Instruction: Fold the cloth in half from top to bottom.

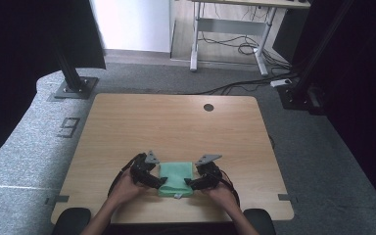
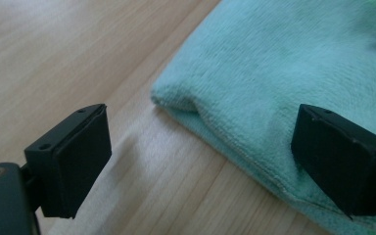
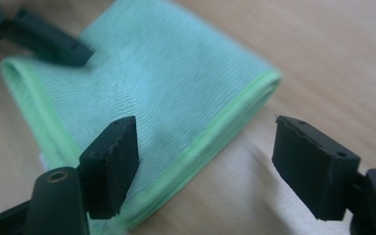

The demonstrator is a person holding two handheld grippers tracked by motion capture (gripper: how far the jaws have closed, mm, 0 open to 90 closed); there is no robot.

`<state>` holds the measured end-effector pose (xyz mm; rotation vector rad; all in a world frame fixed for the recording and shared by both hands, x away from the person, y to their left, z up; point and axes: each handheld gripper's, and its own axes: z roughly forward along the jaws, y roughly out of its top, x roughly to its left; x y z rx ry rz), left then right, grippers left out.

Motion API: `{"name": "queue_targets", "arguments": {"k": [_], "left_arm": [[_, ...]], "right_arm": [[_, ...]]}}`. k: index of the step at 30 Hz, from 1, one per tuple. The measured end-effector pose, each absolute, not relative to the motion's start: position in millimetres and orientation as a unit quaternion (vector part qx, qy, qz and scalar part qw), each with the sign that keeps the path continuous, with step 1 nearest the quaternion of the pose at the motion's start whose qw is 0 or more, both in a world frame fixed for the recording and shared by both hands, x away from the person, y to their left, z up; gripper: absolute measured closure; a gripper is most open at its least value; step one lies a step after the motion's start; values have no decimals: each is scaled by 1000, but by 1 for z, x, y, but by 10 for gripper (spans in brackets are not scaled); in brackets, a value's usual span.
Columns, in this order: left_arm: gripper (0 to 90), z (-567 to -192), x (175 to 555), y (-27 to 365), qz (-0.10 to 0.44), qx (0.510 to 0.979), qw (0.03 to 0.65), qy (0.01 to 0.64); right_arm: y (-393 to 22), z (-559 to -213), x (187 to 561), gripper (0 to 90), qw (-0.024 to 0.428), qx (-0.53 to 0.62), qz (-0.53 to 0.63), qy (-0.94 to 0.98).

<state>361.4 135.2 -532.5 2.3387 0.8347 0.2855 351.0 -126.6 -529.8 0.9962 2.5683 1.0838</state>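
A folded mint-green cloth (image 1: 176,178) lies flat on the wooden table (image 1: 176,122) near its front edge. My left gripper (image 1: 159,182) sits at the cloth's left side with its jaws wide apart. In the left gripper view, one jaw is over bare wood and the other over the cloth (image 2: 274,63), whose folded corner lies between them unpressed. My right gripper (image 1: 190,183) sits at the cloth's right side, also open. In the right gripper view its jaws straddle the green-hemmed edge of the cloth (image 3: 161,83) without pinching it. The left gripper's jaw (image 3: 49,41) rests on the cloth's far side.
A round cable hole (image 1: 208,107) sits at the table's far edge. A black stand base (image 1: 73,87) is on the grey floor at the back left, another post at the back right (image 1: 298,93). A desk frame and cables (image 1: 235,46) lie beyond.
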Motion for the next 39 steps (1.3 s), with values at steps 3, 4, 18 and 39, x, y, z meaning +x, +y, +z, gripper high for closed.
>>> {"name": "queue_targets", "arguments": {"k": [3, 4, 18, 39], "left_arm": [[80, -533, 356, 139, 106, 878, 331, 328], [80, -532, 353, 140, 107, 878, 334, 326], [55, -544, 333, 140, 113, 873, 332, 340], [78, -533, 389, 138, 150, 846, 319, 401]], "right_arm": [[-123, -535, 343, 220, 102, 327, 351, 872], [-122, -537, 341, 217, 105, 327, 345, 873], [-127, -537, 334, 184, 106, 332, 343, 872], [-129, -546, 332, 140, 114, 343, 345, 866]]}}
